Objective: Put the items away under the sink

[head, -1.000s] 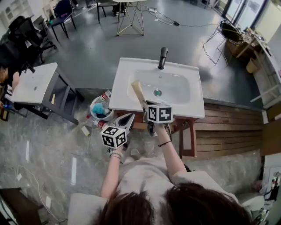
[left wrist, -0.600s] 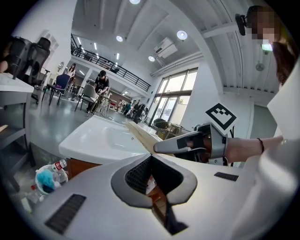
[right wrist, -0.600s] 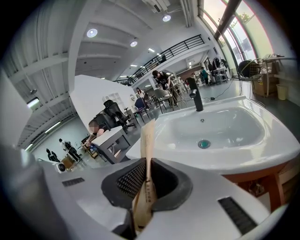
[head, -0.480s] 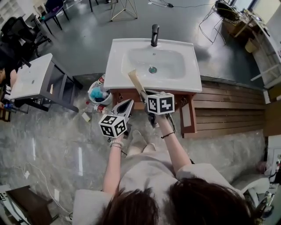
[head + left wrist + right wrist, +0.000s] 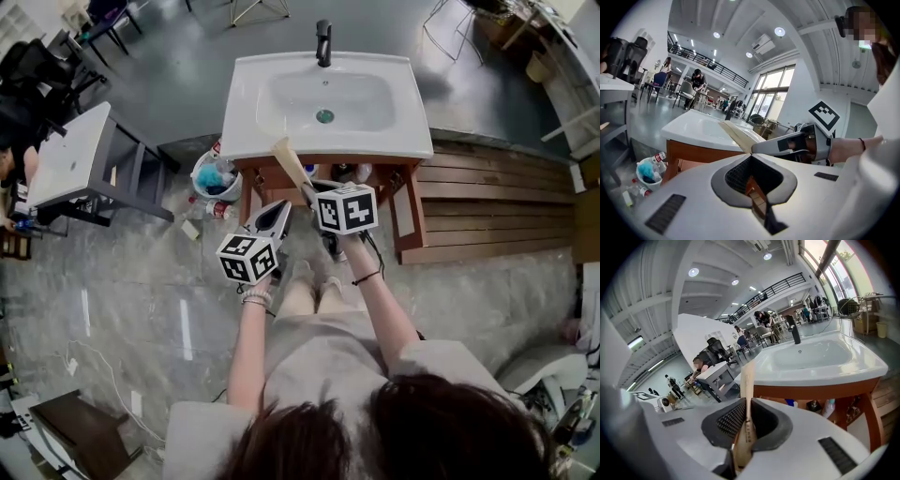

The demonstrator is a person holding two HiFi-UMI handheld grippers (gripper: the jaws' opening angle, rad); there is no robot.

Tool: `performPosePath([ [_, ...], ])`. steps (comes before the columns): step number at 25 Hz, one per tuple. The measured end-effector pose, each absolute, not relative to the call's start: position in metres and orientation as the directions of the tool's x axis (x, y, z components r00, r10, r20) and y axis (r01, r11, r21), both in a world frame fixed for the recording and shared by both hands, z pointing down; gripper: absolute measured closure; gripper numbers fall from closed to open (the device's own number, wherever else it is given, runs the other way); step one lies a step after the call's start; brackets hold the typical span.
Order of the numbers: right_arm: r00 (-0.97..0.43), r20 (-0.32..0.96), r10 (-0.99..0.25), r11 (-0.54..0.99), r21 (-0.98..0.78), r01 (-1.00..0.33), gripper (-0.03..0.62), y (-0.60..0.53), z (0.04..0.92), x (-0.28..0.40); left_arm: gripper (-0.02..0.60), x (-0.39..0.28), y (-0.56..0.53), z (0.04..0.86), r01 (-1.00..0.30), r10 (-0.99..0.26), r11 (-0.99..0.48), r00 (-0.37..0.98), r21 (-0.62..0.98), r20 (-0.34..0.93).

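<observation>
Before the sink (image 5: 251, 131), right gripper (image 5: 307, 192) jaws clamp a wooden spatula (image 5: 289, 161) angled up toward it; left gripper (image 5: 278, 209) jaws closed.

This is a big open test hall, not a home. A white sink unit (image 5: 412, 131) stands free on grey floor (image 5: 169, 37). A second basin stand (image 5: 66, 159) sits at nine o'clock and office chairs (image 5: 33, 66) at ten. A mezzanine railing (image 5: 783, 287) and tall windows (image 5: 771, 101) lie beyond.

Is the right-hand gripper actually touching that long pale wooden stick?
Touching. The right gripper view shows the right gripper, its jaws clamped flat against both faces of the pale wooden stick.
</observation>
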State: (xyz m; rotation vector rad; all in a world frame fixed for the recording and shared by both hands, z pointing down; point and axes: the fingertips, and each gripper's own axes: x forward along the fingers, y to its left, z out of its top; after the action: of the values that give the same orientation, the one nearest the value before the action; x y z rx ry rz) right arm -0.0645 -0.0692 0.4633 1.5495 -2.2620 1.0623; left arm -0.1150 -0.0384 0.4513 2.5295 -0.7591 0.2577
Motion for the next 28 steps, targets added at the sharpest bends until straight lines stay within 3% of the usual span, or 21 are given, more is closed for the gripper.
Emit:
performPosePath([
  [15,-0.394,0.6,-0.696,0.135,-0.43,-0.893,0.549,-0.051,0.499,-0.064,0.58,-0.107,-0.033,0.492,-0.487,-0.339,-0.745,0.865,0.455,0.371],
  [28,-0.43,0.644,-0.633,0.214,-0.389,-0.896,0.549,-0.044,0.565,-0.072,0.58,-0.107,-0.042,0.544,-0.476,-0.323,-0.761,0.867,0.441,0.378],
])
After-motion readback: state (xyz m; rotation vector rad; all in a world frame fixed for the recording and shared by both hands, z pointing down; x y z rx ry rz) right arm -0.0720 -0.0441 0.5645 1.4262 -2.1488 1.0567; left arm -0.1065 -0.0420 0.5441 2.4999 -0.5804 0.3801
